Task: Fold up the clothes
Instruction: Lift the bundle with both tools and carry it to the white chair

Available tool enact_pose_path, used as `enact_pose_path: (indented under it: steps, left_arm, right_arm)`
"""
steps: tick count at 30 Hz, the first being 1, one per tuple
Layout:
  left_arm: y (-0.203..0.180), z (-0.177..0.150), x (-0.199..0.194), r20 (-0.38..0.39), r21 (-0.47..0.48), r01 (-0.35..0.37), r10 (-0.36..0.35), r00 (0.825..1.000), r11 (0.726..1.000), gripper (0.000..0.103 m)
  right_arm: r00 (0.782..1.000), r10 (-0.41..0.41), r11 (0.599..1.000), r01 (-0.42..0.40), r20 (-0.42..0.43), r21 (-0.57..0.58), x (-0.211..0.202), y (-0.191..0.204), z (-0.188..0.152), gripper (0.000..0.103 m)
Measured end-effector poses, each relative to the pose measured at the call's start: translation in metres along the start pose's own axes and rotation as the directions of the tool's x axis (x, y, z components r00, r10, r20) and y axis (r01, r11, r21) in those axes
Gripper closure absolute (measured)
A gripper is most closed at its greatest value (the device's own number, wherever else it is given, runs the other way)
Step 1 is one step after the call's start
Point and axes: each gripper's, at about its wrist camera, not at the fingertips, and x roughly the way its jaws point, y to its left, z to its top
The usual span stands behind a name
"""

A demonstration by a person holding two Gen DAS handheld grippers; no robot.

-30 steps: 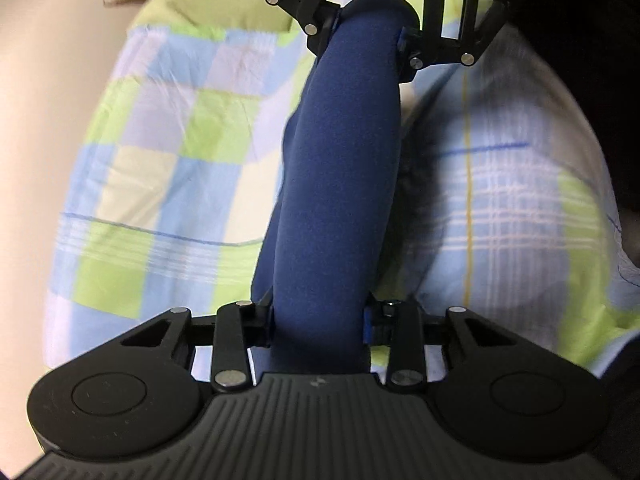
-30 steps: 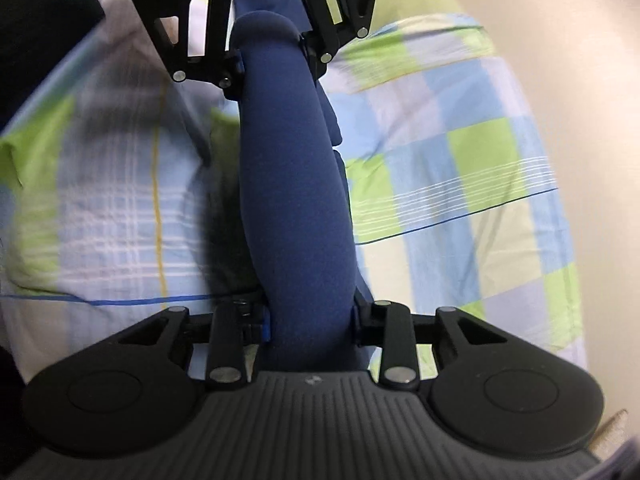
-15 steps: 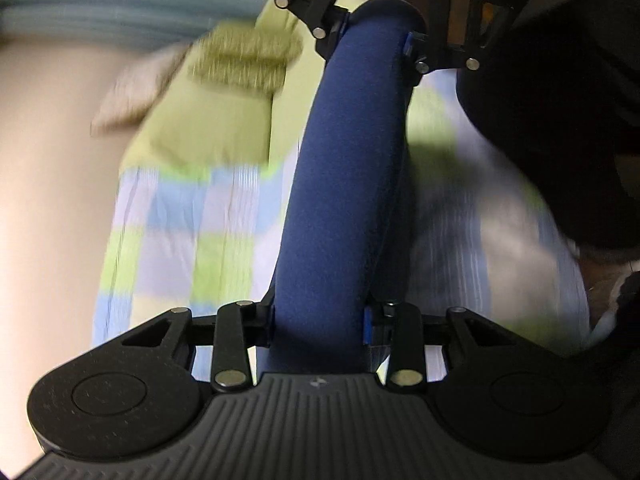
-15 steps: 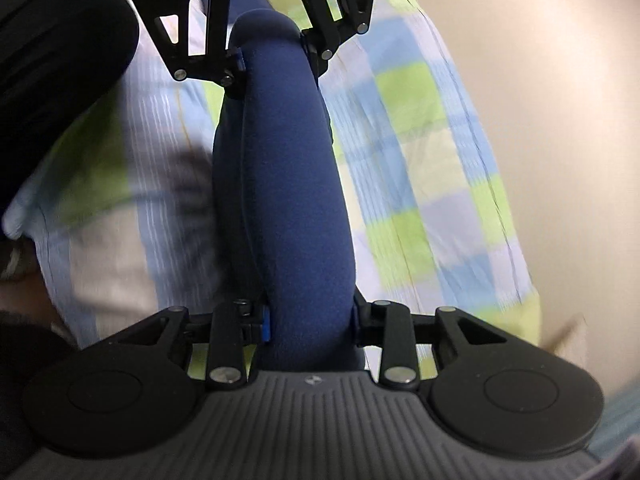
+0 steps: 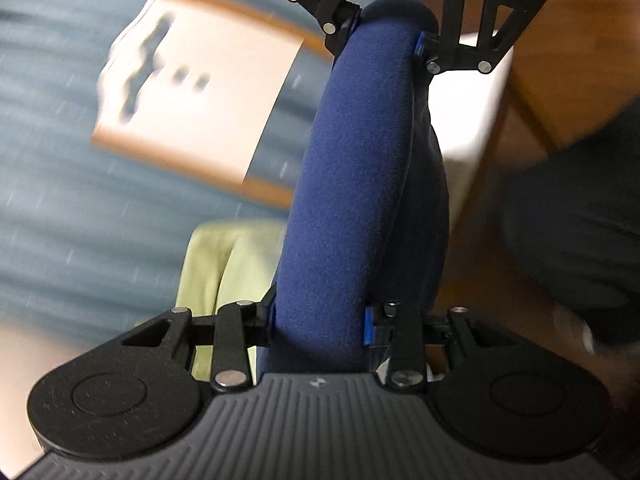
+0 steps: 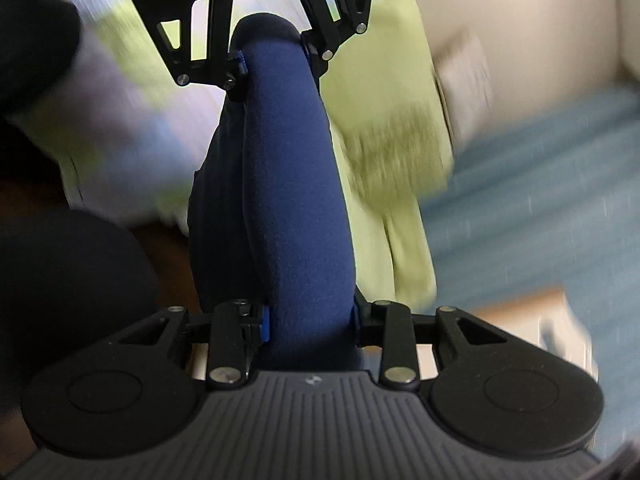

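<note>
Navy fleece garment point(image 5: 352, 200), rolled into a thick tube, is stretched between left gripper point(image 5: 320, 320) and right gripper point(image 6: 310, 320), both clamped on it; lime cloth point(image 6: 384, 120) lies beyond.

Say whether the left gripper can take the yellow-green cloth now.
Probably not: the left gripper is shut on the navy garment, stretched across to the right gripper, so its jaws are full. The yellow-green cloth shows to its left.
</note>
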Motion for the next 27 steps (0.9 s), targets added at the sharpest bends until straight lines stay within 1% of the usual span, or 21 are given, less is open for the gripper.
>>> enact_pose_path:
  steps: [2, 3, 4, 5, 6, 8, 9, 11, 12, 13, 14, 15, 17, 18, 19, 21, 22, 23, 24, 26, 27]
  left_arm:
    - [0.01, 0.017, 0.043, 0.058, 0.024, 0.009, -0.011, 0.998, 1.0, 0.059]
    - [0.011, 0.019, 0.046, 0.063, 0.025, 0.009, -0.011, 0.998, 1.0, 0.059]
    - [0.017, 0.026, 0.069, 0.085, 0.027, 0.004, -0.007, 0.996, 1.0, 0.059]
    - [0.023, 0.033, 0.093, 0.108, 0.028, -0.001, -0.002, 0.994, 1.0, 0.059]
    - [0.026, 0.038, 0.122, 0.125, 0.031, -0.004, 0.0, 0.992, 1.0, 0.059]
    - [0.026, 0.04, 0.149, 0.13, 0.038, 0.011, -0.016, 0.991, 0.999, 0.059]
    - [0.026, 0.04, 0.169, 0.127, 0.033, 0.04, -0.044, 0.991, 0.999, 0.059]
    - [0.025, 0.037, 0.182, 0.124, 0.044, 0.069, -0.074, 0.99, 0.997, 0.059]
    - [0.025, 0.036, 0.189, 0.122, 0.05, 0.083, -0.089, 0.989, 0.995, 0.059]
    - [0.031, 0.035, 0.195, 0.125, 0.06, 0.088, -0.095, 0.988, 0.994, 0.059]
    - [0.036, 0.034, 0.201, 0.129, 0.07, 0.093, -0.101, 0.987, 0.993, 0.059]
    - [0.05, 0.037, 0.206, 0.137, 0.071, 0.068, -0.077, 0.988, 0.995, 0.059]
    - [0.068, 0.049, 0.209, 0.147, 0.052, 0.019, -0.026, 0.989, 0.998, 0.059]
    - [0.086, 0.057, 0.21, 0.158, 0.015, -0.021, 0.019, 0.987, 1.0, 0.059]
    - [0.093, 0.062, 0.21, 0.164, -0.005, -0.04, 0.041, 0.986, 0.999, 0.059]
    - [0.102, 0.067, 0.21, 0.172, -0.03, -0.067, 0.072, 0.982, 0.997, 0.059]
    - [0.096, 0.068, 0.212, 0.169, -0.021, -0.06, 0.063, 0.984, 0.998, 0.06]
    - [0.089, 0.07, 0.215, 0.166, -0.012, -0.053, 0.054, 0.985, 0.999, 0.059]
    - [0.073, 0.065, 0.218, 0.155, 0.01, -0.018, 0.016, 0.988, 1.0, 0.059]
    - [0.049, 0.055, 0.223, 0.134, 0.037, 0.044, -0.048, 0.99, 0.998, 0.059]
    - [0.03, 0.049, 0.229, 0.108, 0.049, 0.104, -0.109, 0.988, 0.993, 0.058]
  right_arm:
    - [0.993, -0.022, 0.999, 0.027, -0.113, 0.042, 0.025, -0.014, -0.042, 0.074]
    - [0.989, -0.032, 0.998, 0.04, -0.147, 0.054, 0.035, -0.021, -0.055, 0.074]
    - [0.983, -0.041, 0.996, 0.054, -0.179, 0.065, 0.046, -0.026, -0.068, 0.074]
    - [0.979, -0.052, 0.995, 0.067, -0.197, 0.071, 0.053, -0.029, -0.075, 0.074]
    - [0.969, -0.08, 0.992, 0.102, -0.233, 0.081, 0.07, -0.036, -0.089, 0.074]
    - [0.957, -0.107, 0.987, 0.134, -0.27, 0.083, 0.09, -0.038, -0.102, 0.074]
    - [0.954, -0.112, 0.986, 0.141, -0.28, 0.085, 0.094, -0.036, -0.107, 0.074]
    - [0.945, -0.095, 0.982, 0.14, -0.312, 0.125, 0.118, -0.033, -0.121, 0.074]
    - [0.946, -0.079, 0.982, 0.128, -0.315, 0.137, 0.122, -0.032, -0.123, 0.074]
    - [0.948, -0.037, 0.984, 0.089, -0.316, 0.152, 0.131, -0.03, -0.127, 0.074]
    - [0.95, -0.028, 0.986, 0.078, -0.312, 0.149, 0.134, -0.033, -0.129, 0.074]
    - [0.951, -0.021, 0.987, 0.069, -0.309, 0.144, 0.137, -0.037, -0.131, 0.074]
    - [0.95, -0.044, 0.988, 0.086, -0.309, 0.125, 0.14, -0.052, -0.131, 0.074]
    - [0.948, -0.085, 0.985, 0.126, -0.307, 0.117, 0.14, -0.067, -0.13, 0.074]
    - [0.944, -0.122, 0.981, 0.162, -0.305, 0.109, 0.139, -0.08, -0.128, 0.074]
    - [0.94, -0.165, 0.972, 0.206, -0.3, 0.111, 0.136, -0.094, -0.127, 0.073]
    - [0.933, -0.205, 0.961, 0.248, -0.295, 0.119, 0.132, -0.1, -0.125, 0.073]
    - [0.933, -0.207, 0.96, 0.251, -0.296, 0.121, 0.131, -0.098, -0.125, 0.073]
    - [0.933, -0.206, 0.96, 0.251, -0.296, 0.123, 0.13, -0.095, -0.125, 0.073]
    - [0.941, -0.166, 0.97, 0.21, -0.296, 0.125, 0.128, -0.065, -0.128, 0.072]
    - [0.947, -0.122, 0.977, 0.168, -0.298, 0.133, 0.128, -0.044, -0.129, 0.072]
